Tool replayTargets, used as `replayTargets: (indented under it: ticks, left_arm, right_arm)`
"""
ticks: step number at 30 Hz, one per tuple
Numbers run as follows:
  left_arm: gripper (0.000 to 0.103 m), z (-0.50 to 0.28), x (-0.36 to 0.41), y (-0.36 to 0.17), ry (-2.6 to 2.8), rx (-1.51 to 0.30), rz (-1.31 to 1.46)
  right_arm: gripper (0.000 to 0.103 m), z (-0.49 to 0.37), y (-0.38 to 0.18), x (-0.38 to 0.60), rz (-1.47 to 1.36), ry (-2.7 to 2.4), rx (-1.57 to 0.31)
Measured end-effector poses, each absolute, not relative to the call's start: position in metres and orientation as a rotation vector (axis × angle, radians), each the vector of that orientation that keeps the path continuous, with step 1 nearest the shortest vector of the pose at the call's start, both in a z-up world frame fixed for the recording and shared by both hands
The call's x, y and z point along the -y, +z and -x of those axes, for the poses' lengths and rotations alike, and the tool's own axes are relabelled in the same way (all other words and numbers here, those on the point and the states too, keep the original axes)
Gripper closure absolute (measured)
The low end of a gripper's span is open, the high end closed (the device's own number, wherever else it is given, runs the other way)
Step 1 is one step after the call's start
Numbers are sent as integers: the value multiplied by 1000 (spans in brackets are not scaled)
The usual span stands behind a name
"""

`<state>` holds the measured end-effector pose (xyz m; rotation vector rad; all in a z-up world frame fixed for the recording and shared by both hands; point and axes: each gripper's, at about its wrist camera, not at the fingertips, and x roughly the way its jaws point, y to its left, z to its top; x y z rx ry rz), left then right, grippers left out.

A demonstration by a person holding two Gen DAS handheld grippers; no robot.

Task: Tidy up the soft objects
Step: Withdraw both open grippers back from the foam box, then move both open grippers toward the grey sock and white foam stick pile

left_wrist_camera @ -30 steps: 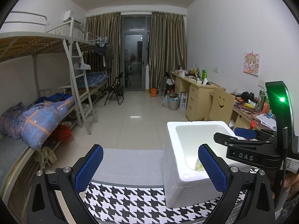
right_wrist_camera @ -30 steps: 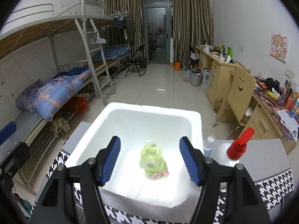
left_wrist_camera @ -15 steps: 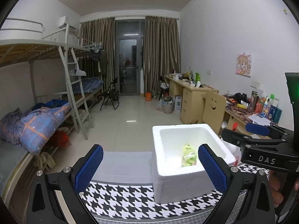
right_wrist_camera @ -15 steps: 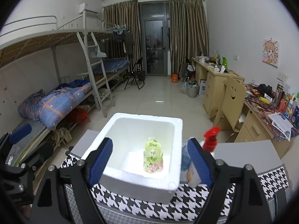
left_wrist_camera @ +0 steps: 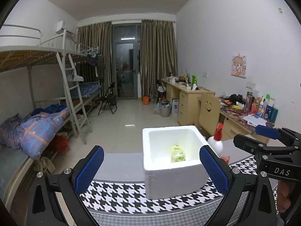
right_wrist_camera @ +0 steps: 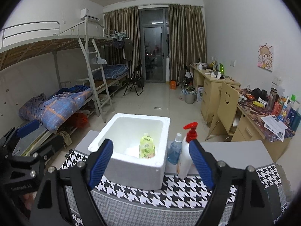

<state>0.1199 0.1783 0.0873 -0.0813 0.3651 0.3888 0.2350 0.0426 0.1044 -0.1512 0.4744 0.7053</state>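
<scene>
- A grey desk carries a houndstooth cloth.
- On the cloth: a white foam box.
- At the box's 3 o'clock: 2 bottles, blue bottle and white pump bottle.

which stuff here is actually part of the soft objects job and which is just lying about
Part of the job:
- white foam box on the houndstooth cloth
- green soft pouch standing inside the box
- left gripper and right gripper, jaws open and empty

Just lying about:
- white pump bottle with red top beside the box
- blue bottle beside the box
</scene>
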Motion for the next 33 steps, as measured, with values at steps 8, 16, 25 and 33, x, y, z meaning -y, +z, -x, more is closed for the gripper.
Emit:
replayTargets:
  ticks: [8, 16, 25, 33]
  left_arm:
    - [1, -107, -148, 90, 363, -362, 53]
    - [1, -97, -129, 93, 336, -344, 56]
    - [1, -84, -112, 91, 312, -324, 66]
    - [1, -68, -97, 91, 286, -307, 54]
  right_arm:
    - [13, -216, 106, -15, 131, 684, -446]
    - [12, -201, 104, 16, 103, 663, -430]
    - [11, -179, 103, 40, 119, 619, -382]
    - [11, -163, 105, 58, 99, 609, -363]
